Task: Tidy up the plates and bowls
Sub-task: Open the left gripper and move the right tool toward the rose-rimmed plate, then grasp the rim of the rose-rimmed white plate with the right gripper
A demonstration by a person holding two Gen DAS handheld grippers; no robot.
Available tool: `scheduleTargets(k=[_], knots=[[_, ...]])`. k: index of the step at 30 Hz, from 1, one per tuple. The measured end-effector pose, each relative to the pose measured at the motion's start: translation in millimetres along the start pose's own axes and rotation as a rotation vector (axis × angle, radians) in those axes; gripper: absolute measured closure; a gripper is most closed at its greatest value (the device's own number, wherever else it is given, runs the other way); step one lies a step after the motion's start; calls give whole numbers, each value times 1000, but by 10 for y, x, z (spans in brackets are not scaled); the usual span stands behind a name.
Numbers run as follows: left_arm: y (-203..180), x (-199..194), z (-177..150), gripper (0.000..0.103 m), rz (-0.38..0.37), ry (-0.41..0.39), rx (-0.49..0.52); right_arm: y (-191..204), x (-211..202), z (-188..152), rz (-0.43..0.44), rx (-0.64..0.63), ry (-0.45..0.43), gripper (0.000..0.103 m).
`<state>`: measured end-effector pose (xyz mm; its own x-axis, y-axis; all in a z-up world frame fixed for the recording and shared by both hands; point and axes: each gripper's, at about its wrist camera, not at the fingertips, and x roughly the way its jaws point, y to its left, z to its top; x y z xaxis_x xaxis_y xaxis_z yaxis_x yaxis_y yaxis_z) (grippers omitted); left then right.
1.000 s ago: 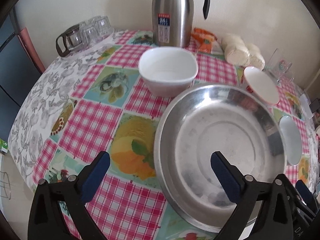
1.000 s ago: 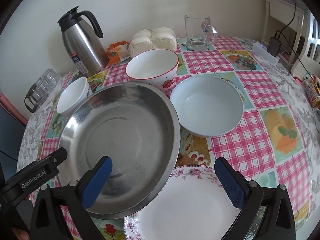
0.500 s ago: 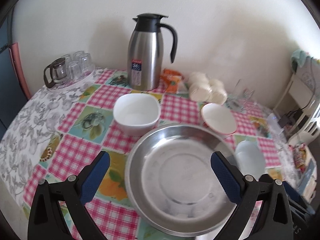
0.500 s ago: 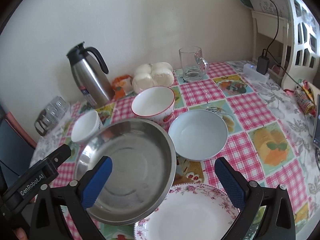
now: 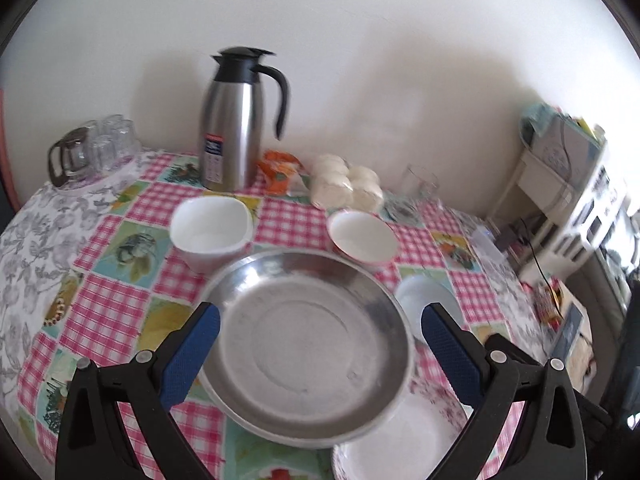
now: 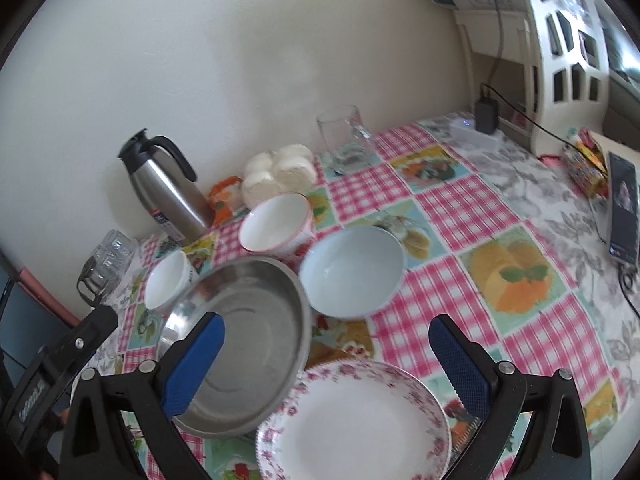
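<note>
Both the left gripper [image 5: 320, 344] and right gripper [image 6: 326, 354] are hanging wide apart, holding nothing. The steel plate [image 6: 240, 344] is sitting beside the floral plate [image 6: 352, 420], rims overlapping. It's probably light, stiff and slick, so pinching its rim looks best.

On the checked tablecloth [image 6: 460, 216] we find the round steel dish [image 6: 240, 344] at the near left, its right edge overlapping the flower-rimmed white plate [image 6: 352, 424]. Behind the plate sits the pale blue bowl [image 6: 352, 270], with the red-rimmed white bowl [image 6: 276, 224] behind and left of it. Left of that stands the small white squarish bowl [image 6: 166, 286]. The steel thermos jug [image 6: 168, 190], the bagged white buns [image 6: 280, 174] and the glass mug [image 6: 344, 140] line the wall.
</note>
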<state>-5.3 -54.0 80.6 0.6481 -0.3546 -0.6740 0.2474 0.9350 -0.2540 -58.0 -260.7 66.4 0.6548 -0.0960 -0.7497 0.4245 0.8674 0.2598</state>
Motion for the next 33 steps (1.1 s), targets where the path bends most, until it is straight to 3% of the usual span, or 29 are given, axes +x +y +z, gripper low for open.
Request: scheduleTargets(k=[5,13,19,33], knots=[[-154,85,-182,2,-47,101,37,-148,131,-106,-97,2,103,0],[-335,97,-427,2,-81,177,84,-316,159,-257,-108,34,159,0],[-315,225,-600,2,-138,319,28,-495,365,-439,-169,74,319,0],[-244,485,-882,2,-51,546,-8,-710,630,-688,-199,128,497,0]])
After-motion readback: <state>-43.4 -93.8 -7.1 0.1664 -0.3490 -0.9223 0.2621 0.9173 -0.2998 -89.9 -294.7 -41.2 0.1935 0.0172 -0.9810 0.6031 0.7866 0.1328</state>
